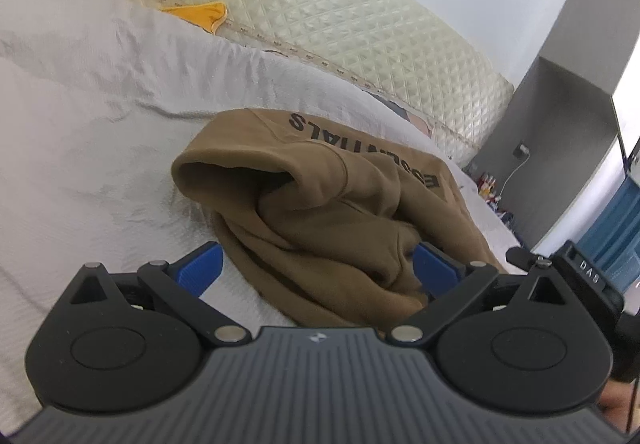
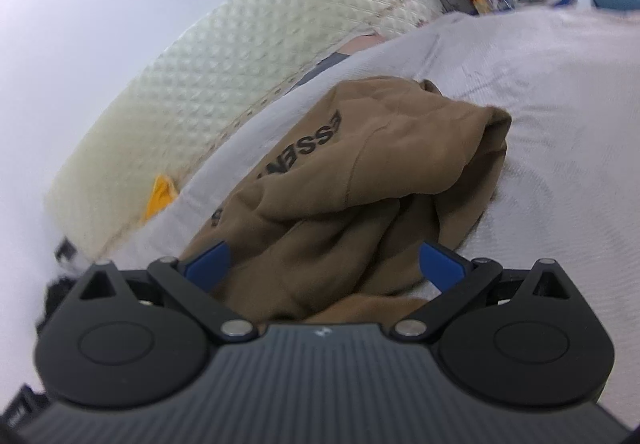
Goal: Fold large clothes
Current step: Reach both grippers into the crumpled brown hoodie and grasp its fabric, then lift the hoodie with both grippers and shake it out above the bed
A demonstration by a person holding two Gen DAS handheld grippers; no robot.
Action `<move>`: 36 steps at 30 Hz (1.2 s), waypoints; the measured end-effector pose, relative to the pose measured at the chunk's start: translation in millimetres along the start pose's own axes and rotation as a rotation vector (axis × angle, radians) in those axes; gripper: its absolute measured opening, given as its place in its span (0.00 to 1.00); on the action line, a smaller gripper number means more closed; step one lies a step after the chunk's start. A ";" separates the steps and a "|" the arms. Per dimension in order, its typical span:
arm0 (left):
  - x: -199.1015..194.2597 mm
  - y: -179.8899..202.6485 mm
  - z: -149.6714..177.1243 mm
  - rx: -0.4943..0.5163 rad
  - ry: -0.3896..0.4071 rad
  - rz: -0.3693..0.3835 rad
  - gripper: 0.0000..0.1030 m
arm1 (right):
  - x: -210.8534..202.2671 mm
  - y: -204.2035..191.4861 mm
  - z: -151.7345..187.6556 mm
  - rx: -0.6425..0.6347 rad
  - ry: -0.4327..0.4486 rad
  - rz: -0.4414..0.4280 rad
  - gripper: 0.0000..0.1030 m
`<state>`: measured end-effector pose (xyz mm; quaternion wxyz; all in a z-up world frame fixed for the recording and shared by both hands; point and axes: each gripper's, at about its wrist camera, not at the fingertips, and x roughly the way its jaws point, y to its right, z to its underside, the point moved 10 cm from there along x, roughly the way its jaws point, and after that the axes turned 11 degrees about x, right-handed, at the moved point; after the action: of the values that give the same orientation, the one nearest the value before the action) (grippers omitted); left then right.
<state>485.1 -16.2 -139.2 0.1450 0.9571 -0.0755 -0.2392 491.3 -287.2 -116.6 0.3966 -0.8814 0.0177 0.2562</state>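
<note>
A brown hoodie [image 1: 320, 204] lies bunched on a pale grey bedspread [image 1: 100, 124]. Both tools hang close over its near edge, fingers spread wide and empty: the left gripper [image 1: 318, 268] and the right gripper [image 2: 324, 264]. The left view alone shows the right gripper's black body beside it.
</note>
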 end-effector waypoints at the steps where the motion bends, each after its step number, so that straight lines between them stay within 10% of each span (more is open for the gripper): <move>1: 7.5 -1.8 -1.3 -0.012 0.005 0.019 0.99 | 7.5 6.7 -3.6 0.024 0.006 -0.001 1.00; 21: 176.6 -77.0 -35.8 -0.394 0.099 0.225 0.98 | 151.8 61.0 -52.2 0.385 0.007 -0.180 1.00; 26: 202.5 -89.7 -49.2 -0.465 0.117 0.266 0.73 | 167.2 54.8 -59.5 0.399 0.052 -0.290 0.64; 33: 222.7 -88.9 -61.8 -0.405 0.101 0.233 0.52 | 179.0 32.2 -68.6 0.302 0.085 -0.351 0.58; 36: 216.4 -92.9 -71.2 -0.357 0.130 0.160 0.27 | 172.8 23.8 -69.8 0.263 0.095 -0.371 0.49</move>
<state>715.5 42.6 -202.5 0.3357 0.9205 -0.0982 -0.1742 666.3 -323.2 -174.7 0.5470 -0.8213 -0.0928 0.1325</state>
